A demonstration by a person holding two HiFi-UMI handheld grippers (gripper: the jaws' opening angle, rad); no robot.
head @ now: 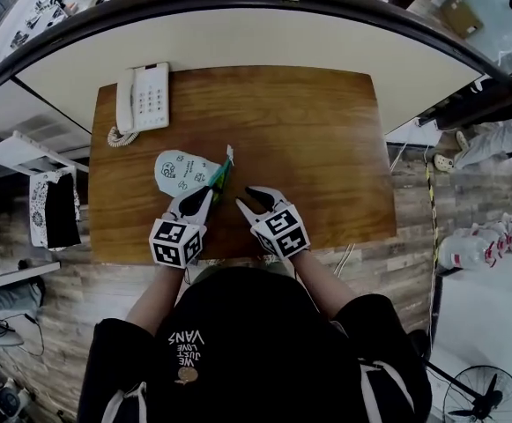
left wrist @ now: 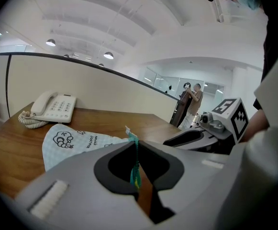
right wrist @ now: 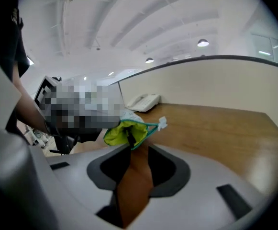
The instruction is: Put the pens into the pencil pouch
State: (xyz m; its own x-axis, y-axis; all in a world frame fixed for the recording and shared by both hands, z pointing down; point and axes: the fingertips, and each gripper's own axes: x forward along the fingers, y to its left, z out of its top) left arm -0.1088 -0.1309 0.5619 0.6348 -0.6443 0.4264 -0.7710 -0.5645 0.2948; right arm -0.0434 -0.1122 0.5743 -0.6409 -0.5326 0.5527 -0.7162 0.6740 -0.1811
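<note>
A pale blue pencil pouch (head: 181, 172) printed with doodles lies on the wooden desk (head: 326, 148), its teal zipper edge (head: 223, 174) lifted toward me. My left gripper (head: 210, 192) is shut on that zipper edge, which runs between its closed jaws (left wrist: 135, 145) in the left gripper view. The right gripper view looks into the pouch's open mouth (right wrist: 124, 132), which has yellow-green lining and a dark pen end inside. A white zipper tag (right wrist: 162, 123) sticks out beside the mouth. My right gripper (head: 243, 196) stands open just right of the pouch, nothing between its jaws (right wrist: 139, 150).
A white desk telephone (head: 145, 98) with a coiled cord sits at the desk's far left corner. A curved cream partition (head: 264, 38) backs the desk. The desk's near edge lies just under both grippers. People stand far off (left wrist: 192, 99) in the room.
</note>
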